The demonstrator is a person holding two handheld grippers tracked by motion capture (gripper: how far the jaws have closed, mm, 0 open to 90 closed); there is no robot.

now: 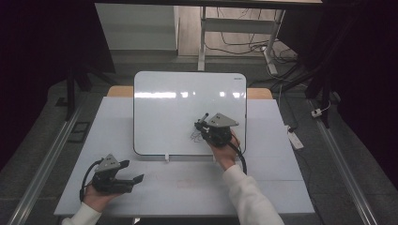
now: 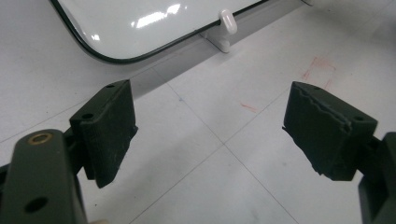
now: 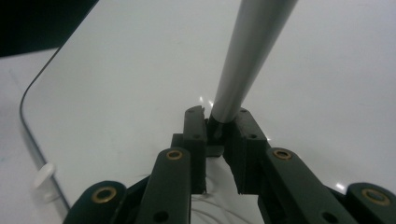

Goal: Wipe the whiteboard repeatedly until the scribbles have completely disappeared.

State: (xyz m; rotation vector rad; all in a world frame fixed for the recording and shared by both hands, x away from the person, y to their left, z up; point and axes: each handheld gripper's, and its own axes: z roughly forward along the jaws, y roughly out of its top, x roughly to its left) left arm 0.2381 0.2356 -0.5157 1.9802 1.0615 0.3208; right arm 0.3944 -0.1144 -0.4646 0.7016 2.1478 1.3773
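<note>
Right gripper (image 3: pixel 217 140) jaws are clamped on a grey marker (image 3: pixel 245 56); its long axis runs up and away from the pads, and in the high view I judge the tip end sits down by the small dark scribble (image 1: pixel 195 136) on the whiteboard (image 1: pixel 178 93). Outward from there, I see the board lying flat mid-table with the right gripper (image 1: pixel 206 127) over its lower right part, so any next stroke belongs to that hand. Left gripper (image 2: pixel 210 130) jaws stand wide apart, holding nothing, resting on the white table (image 1: pixel 187 187) near the board's lower left corner.
</note>
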